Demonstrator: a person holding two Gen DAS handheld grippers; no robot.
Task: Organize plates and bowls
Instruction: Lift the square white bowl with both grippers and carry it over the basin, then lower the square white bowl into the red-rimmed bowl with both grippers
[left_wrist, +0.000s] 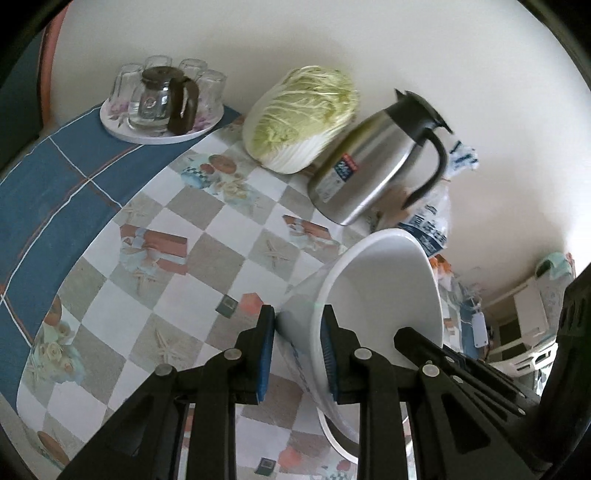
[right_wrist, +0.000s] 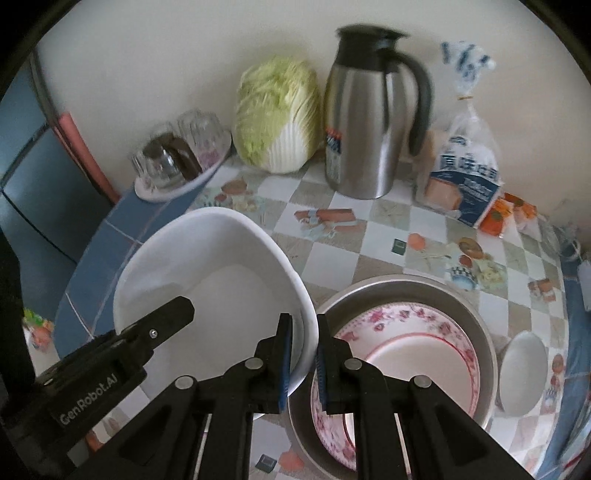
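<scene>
- While held tilted above the checked tablecloth (right_wrist: 388, 236), the large white glazed ceramic bowl (right_wrist: 207, 280) sits left of frame centre, pinched at opposite rim points by 2 grippers.
- Left gripper (left_wrist: 299, 354) and right gripper (right_wrist: 303, 360): each clamps the rim wall.
- Handling, judged: stiff, heavy, slick, breakable; grip the rim.

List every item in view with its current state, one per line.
white bowl: lifted, tilted, gripped at two spots on its rim
left gripper: shut on the bowl's rim
right gripper: shut on the bowl's rim
floral plate: lying in the metal basin
steel thermos jug: upright, lid on
glass teapot: lid on, on a tray among upturned glasses
bread bag: tied shut
</scene>
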